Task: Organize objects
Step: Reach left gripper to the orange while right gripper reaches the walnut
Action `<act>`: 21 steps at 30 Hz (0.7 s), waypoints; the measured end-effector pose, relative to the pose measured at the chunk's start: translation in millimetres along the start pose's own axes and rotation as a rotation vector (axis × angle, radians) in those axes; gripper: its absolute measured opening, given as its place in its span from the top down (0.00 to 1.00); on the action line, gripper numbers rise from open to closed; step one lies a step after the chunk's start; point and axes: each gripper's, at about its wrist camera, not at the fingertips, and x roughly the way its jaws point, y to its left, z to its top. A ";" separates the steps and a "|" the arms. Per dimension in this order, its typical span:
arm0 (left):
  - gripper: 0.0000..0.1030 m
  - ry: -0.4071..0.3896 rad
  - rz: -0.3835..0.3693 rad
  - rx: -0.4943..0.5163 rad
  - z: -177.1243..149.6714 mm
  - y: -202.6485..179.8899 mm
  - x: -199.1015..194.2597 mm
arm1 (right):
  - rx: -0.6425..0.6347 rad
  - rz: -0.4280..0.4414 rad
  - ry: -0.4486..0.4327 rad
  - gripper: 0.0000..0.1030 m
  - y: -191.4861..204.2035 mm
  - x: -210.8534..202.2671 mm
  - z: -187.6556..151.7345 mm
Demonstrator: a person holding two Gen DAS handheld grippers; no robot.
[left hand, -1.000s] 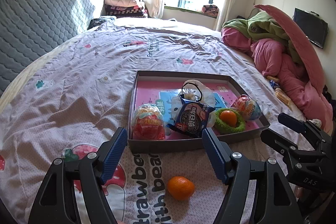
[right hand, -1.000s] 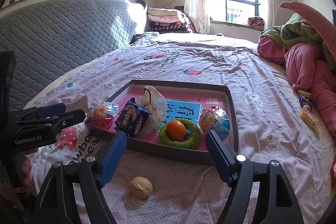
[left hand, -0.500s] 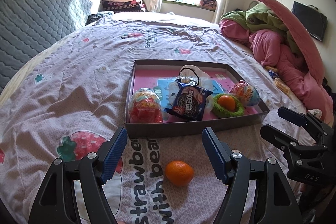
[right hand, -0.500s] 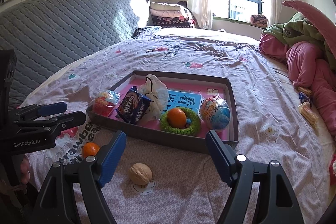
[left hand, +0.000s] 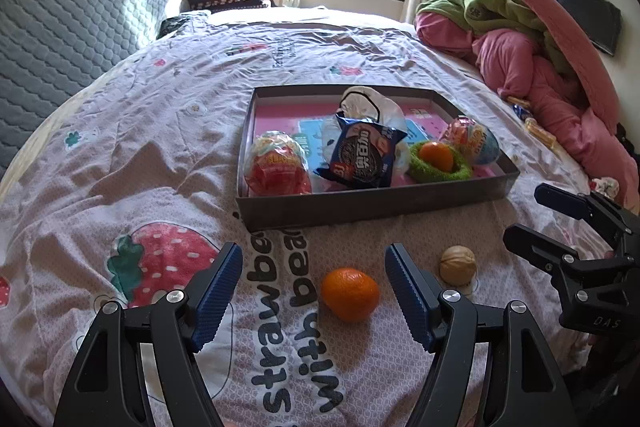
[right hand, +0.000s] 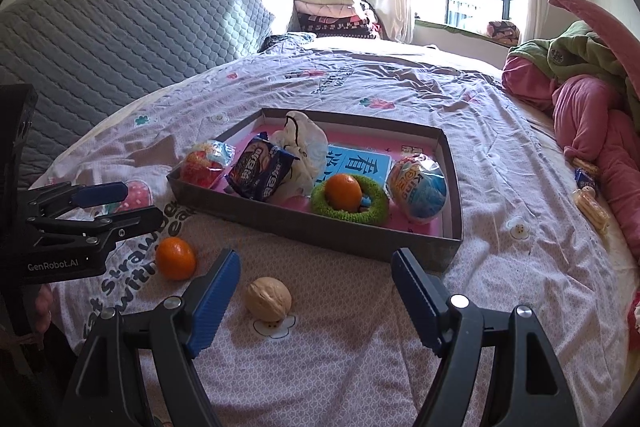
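Observation:
A grey shallow box (left hand: pixel 360 205) (right hand: pixel 304 223) lies on the bed. It holds a red snack ball (left hand: pixel 278 169), a blue cookie packet (left hand: pixel 362 159), a white bag (left hand: pixel 370 107), a green ring with an orange (left hand: pixel 438 159) and a blue snack ball (left hand: pixel 476 143). A loose orange (left hand: pixel 350 293) (right hand: pixel 175 258) and a walnut (left hand: pixel 458 265) (right hand: pixel 268 298) lie on the sheet before the box. My left gripper (left hand: pixel 314 291) is open, with the orange just ahead between its fingers. My right gripper (right hand: pixel 316 301) is open, with the walnut between its fingers, nearer the left one.
The bedspread (left hand: pixel 140 131) is pale with strawberry prints. A grey quilted headboard (right hand: pixel 120 39) stands at left. Pink and green bedding (left hand: pixel 540 67) is piled at right, with small snack packets (right hand: pixel 588 195) beside it. Each gripper shows in the other's view (left hand: pixel 580 259) (right hand: pixel 80 219).
Both grippers have pulled back and tilted down toward the near sheet. The loose orange and the walnut now sit higher in view, between the open fingers. Nothing was grasped.

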 end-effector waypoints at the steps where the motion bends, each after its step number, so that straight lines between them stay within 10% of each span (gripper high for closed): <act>1: 0.27 0.002 0.002 0.004 -1.1 -0.8 0.2 | -0.001 -0.001 0.001 0.25 0.3 0.0 -0.8; 21: 0.27 0.067 -0.010 0.036 -19.3 -2.9 9.4 | -0.010 0.032 0.069 0.25 1.8 8.5 -18.3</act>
